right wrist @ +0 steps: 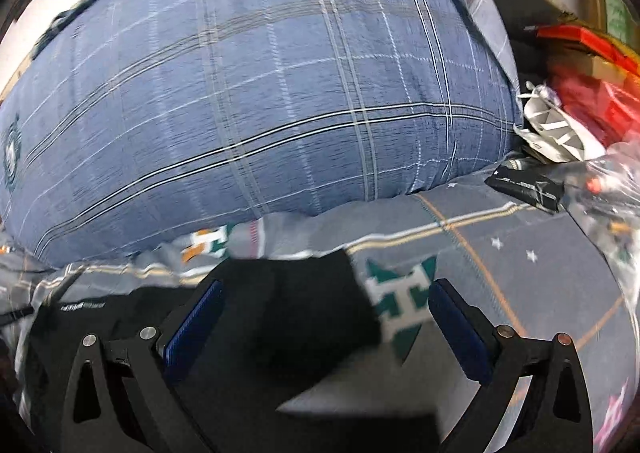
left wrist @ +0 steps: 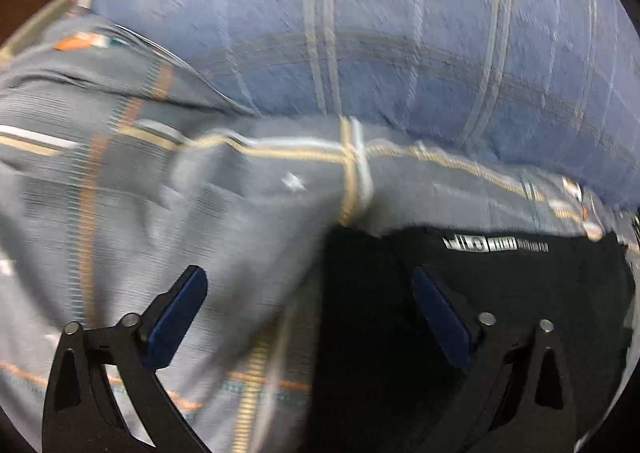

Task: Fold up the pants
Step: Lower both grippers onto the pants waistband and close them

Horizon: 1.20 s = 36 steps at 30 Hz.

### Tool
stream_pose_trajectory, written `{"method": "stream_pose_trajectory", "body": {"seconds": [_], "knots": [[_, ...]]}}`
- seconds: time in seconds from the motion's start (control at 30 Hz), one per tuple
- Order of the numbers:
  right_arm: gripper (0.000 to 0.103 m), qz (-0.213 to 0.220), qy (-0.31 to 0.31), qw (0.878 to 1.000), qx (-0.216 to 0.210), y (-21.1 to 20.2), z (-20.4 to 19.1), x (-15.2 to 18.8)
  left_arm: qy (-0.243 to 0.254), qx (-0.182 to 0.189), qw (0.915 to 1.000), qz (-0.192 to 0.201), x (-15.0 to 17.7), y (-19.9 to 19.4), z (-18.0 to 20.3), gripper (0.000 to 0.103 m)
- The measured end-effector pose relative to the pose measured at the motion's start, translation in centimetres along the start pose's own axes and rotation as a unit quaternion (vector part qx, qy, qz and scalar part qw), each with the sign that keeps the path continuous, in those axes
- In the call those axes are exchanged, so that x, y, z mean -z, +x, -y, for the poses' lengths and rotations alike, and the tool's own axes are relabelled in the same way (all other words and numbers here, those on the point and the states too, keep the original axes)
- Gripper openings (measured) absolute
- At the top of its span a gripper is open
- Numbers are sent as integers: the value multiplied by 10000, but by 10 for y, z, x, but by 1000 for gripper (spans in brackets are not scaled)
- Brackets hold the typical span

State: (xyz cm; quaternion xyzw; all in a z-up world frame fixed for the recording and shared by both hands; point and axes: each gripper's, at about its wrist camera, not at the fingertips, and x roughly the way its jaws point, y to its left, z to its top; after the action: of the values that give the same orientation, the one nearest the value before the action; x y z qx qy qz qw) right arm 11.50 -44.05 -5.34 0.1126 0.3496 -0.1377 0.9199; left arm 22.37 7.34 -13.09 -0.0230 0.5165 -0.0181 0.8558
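Right wrist view: bed [right wrist: 500, 253] with grey patterned sheet, one blue plaid pillow [right wrist: 260, 101] at its head, clutter at right edge. One pair of black pants [right wrist: 280, 313] lies below the pillow. Right gripper [right wrist: 326, 317] and left gripper [left wrist: 310, 309] both spread wide, holding nothing.

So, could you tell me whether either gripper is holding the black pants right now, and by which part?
Neither: the left gripper and right gripper are open above the black pants, pads clear.
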Motion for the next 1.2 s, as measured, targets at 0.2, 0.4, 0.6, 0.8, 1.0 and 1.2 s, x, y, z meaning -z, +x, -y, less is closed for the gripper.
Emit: {"method": "stream_pose_trajectory", "body": {"seconds": [0.2,0.4,0.6,0.8,1.0,1.2], "knots": [[71,-580,497,9958,-495,55,29,-25,595,594,9965,-47,6,3,29,81],[69,-1030,569,9919,-471,107,21,-21,663,835,9943,29,2,3,31,66],[26,-1147,300,9927,-232,130,6,-17,356,1188,9923,-31,-6,9,15,40],[16,-857,135,9960,-193,104,-17,-21,99,1829,9828,217,-5,-13,-2,14],[3,190,761,9951,-594,31,-15,-14,-3,1926,9806,354,-9,-26,-18,9],[3,660,1055,9907,-547,5,-5,16,-463,2020,9783,-58,-7,-19,-43,10]]}}
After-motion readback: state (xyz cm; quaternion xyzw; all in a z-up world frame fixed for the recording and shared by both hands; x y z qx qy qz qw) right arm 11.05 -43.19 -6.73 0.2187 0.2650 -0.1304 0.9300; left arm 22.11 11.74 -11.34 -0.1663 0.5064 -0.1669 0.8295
